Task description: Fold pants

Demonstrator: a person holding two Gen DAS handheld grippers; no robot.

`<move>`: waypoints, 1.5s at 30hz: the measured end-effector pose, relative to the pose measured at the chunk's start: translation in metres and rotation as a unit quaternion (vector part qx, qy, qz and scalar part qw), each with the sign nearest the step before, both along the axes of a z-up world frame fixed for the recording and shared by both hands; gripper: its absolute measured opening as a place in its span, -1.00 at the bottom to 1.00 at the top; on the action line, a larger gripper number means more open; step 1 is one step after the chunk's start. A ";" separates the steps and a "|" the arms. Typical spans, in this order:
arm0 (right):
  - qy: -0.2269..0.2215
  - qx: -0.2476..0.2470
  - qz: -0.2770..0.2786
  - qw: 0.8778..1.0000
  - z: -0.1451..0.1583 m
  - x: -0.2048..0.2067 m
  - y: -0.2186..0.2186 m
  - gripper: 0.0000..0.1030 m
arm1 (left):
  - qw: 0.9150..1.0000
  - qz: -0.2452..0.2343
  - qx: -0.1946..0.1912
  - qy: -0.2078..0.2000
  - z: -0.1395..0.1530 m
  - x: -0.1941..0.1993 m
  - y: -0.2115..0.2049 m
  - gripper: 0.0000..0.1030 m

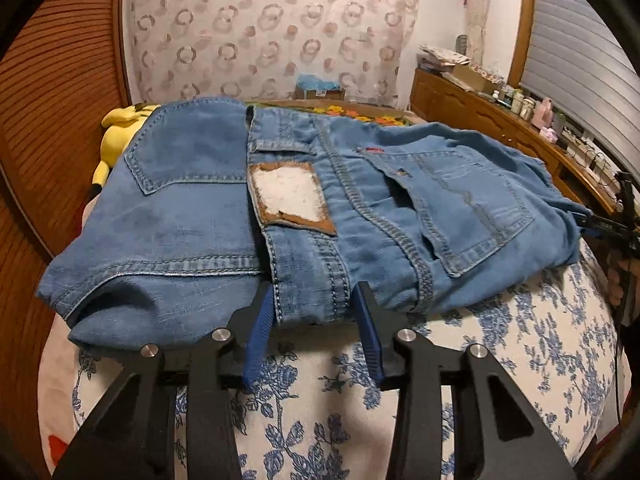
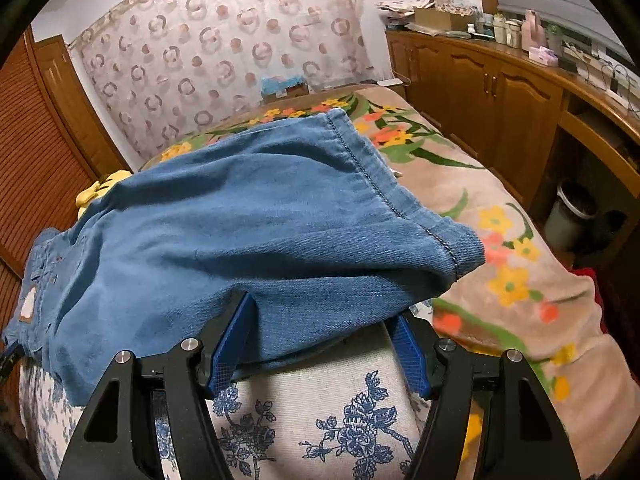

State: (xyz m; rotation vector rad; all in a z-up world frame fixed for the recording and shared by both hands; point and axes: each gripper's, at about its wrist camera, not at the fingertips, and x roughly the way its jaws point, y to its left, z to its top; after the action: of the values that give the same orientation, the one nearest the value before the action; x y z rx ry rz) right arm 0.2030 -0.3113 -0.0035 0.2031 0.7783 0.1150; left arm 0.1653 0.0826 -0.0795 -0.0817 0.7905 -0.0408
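Jeans (image 1: pixel 304 216) lie folded in a thick stack on the blue-flowered white bedspread (image 1: pixel 500 352) of the bed, back side up: you can see a back pocket (image 1: pixel 468 208), the waistband with its worn leather patch (image 1: pixel 290 196), and a leg panel folded across the left part of the pile.

Your left gripper (image 1: pixel 314 304) sits at the near edge of the stack, its blue fingers (image 1: pixel 260 332) on either side of the waistband end where it hangs over the fold. The fingers are narrowed around that strip of denim and look to touch it on both sides, but you cannot tell from this view whether they are truly pinching it.

Your right gripper (image 2: pixel 324 320) is at the other end of the pile, at the leg end. Its fingers (image 2: pixel 232 344) are spread fairly wide, with the folded denim (image 2: pixel 248 216) draped between and over them; the hem (image 2: pixel 420 216) with its stitched edge hangs off toward the right, over the floral blanket (image 2: pixel 516 280). The fabric lies loose over the fingers, so the jaws stand apart with cloth between them, and a firm grip is not visible.

A yellow plush toy (image 1: pixel 116 132) lies beyond the jeans near the wooden wardrobe door (image 1: pixel 60 100). A wooden cabinet (image 2: pixel 480 92) with clutter on top runs along the right side of the room.
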 end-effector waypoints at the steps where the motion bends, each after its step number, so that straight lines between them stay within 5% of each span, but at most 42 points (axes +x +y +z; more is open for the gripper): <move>1: -0.003 -0.002 0.001 1.000 0.001 -0.002 0.000 0.34 | 1.000 0.001 0.001 0.006 -0.002 0.002 0.000 -0.19; 6: -0.013 -0.006 0.005 1.000 0.007 -0.005 -0.003 0.09 | 1.000 -0.002 0.006 0.004 -0.006 0.002 -0.001 -0.22; 12: -0.020 -0.022 0.005 1.000 0.014 0.000 -0.010 -0.44 | 1.000 -0.006 0.024 -0.009 0.004 0.000 -0.007 -0.67; 19: -0.009 -0.006 0.008 1.000 0.010 0.008 -0.016 -0.85 | 0.999 -0.007 0.022 -0.032 0.017 -0.004 -0.007 -0.75; 25: -0.028 -0.026 0.015 0.999 0.017 -0.001 -0.016 -0.94 | 0.998 0.002 0.015 -0.067 0.031 -0.016 -0.005 -0.95; 45: -0.106 -0.070 0.049 0.991 0.055 -0.064 -0.009 -0.95 | 0.989 -0.007 0.014 -0.147 0.092 -0.065 -0.001 -0.95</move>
State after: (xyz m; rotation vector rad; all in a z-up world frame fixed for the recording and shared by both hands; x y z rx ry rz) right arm 0.1389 -0.3201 0.0518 0.0181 0.5822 0.1708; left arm 0.0998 0.0818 0.0123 -0.0423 0.4969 -0.0531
